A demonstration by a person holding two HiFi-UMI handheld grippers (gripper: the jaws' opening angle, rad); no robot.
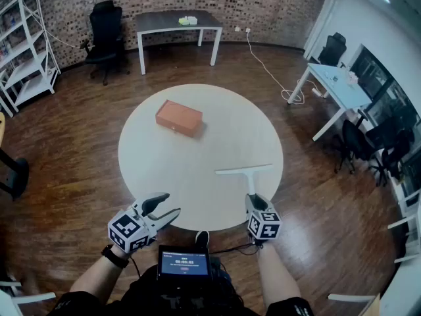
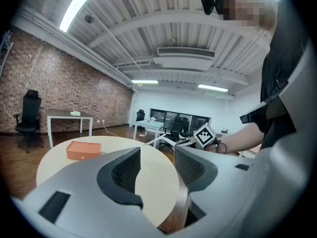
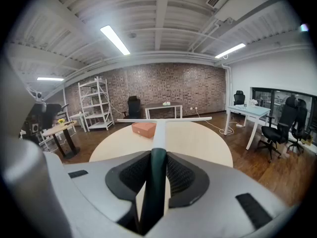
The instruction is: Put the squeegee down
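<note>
At the near edge of the table [image 1: 197, 176], the left gripper [image 2: 156, 165] is held with jaws apart and empty. The squeegee [image 3: 158, 130] is clamped by its handle in the right gripper [image 3: 157, 158], with its blade level over the table's right side. It should be lowered flat before the jaws are parted, well short of the box [image 1: 178, 118].

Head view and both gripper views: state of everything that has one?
Squeegee: held by its handle, not yet put down; table contact unclear.
Left hand-held gripper: open, empty.
Right hand-held gripper: shut on the squeegee.
Orange box: closed, flat on the round table.
Chest screen: lit.
</note>
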